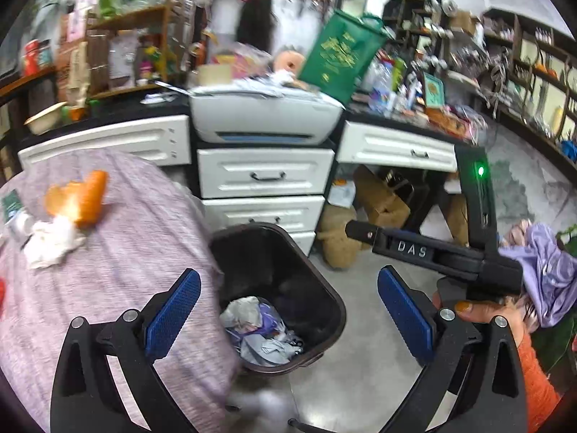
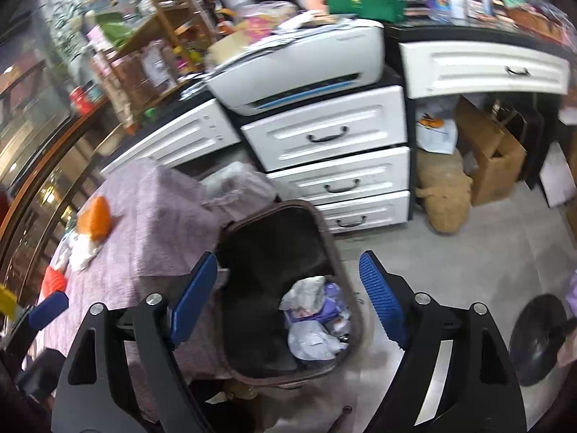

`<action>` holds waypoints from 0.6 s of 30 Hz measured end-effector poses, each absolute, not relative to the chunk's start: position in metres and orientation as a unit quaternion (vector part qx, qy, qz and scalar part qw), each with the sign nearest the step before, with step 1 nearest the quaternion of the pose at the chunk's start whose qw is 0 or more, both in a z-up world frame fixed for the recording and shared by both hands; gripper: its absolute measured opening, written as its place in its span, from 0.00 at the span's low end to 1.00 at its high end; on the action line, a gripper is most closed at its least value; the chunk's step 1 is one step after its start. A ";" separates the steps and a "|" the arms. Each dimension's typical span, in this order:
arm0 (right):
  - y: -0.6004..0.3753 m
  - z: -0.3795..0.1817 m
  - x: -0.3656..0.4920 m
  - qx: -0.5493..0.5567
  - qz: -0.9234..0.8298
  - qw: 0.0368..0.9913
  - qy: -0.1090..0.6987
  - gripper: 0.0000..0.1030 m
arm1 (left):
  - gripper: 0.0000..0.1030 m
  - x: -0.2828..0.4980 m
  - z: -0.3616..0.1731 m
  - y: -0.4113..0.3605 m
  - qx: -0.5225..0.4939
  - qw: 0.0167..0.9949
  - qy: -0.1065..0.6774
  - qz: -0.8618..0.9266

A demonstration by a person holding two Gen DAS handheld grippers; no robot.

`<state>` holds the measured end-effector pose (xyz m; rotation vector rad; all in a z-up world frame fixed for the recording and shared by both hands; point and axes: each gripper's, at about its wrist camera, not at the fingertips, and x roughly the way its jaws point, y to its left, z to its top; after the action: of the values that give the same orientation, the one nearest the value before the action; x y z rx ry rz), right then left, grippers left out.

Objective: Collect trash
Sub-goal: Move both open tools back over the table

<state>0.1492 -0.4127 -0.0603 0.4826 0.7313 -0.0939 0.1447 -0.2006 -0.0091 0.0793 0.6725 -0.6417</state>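
A dark brown trash bin (image 1: pixel 326 301) stands on the floor beside the purple-covered table (image 1: pixel 137 252); crumpled paper and plastic scraps (image 1: pixel 258 328) lie in it. My left gripper (image 1: pixel 288 310) is open and empty above the bin. My right gripper (image 2: pixel 288 297) is open and empty over the same bin (image 2: pixel 335 252) with its scraps (image 2: pixel 317 317). On the table lie an orange peel (image 1: pixel 81 198) and a crumpled white tissue (image 1: pixel 54 240); they also show in the right wrist view, peel (image 2: pixel 95 216), tissue (image 2: pixel 83 249). The right gripper's body (image 1: pixel 432 252) shows in the left view.
A white drawer unit (image 1: pixel 265 176) with a printer (image 1: pixel 267 115) on top stands behind the bin. Cardboard boxes (image 1: pixel 382 198) and a burlap sack (image 1: pixel 335 231) sit under the desk. A red object (image 2: pixel 54 279) lies at the table's left. Purple cloth (image 1: pixel 548 270) lies at right.
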 end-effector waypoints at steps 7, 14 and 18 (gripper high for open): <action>-0.352 -0.039 0.167 0.185 0.020 0.917 0.354 0.83 | 0.95 0.150 -0.007 -0.138 0.012 0.916 0.320 -0.241; -0.299 -0.023 0.187 0.153 0.082 0.919 0.353 0.84 | 0.95 0.157 -0.013 -0.065 -0.013 0.932 0.325 -0.163; -0.263 -0.017 0.198 0.141 0.124 0.915 0.356 0.84 | 0.94 0.158 -0.015 -0.021 -0.023 0.937 0.329 -0.116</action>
<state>0.1977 -0.2629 -0.0167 0.2895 0.7330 0.2556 0.1577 -0.0212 -0.0146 -0.0460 0.6726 -0.2371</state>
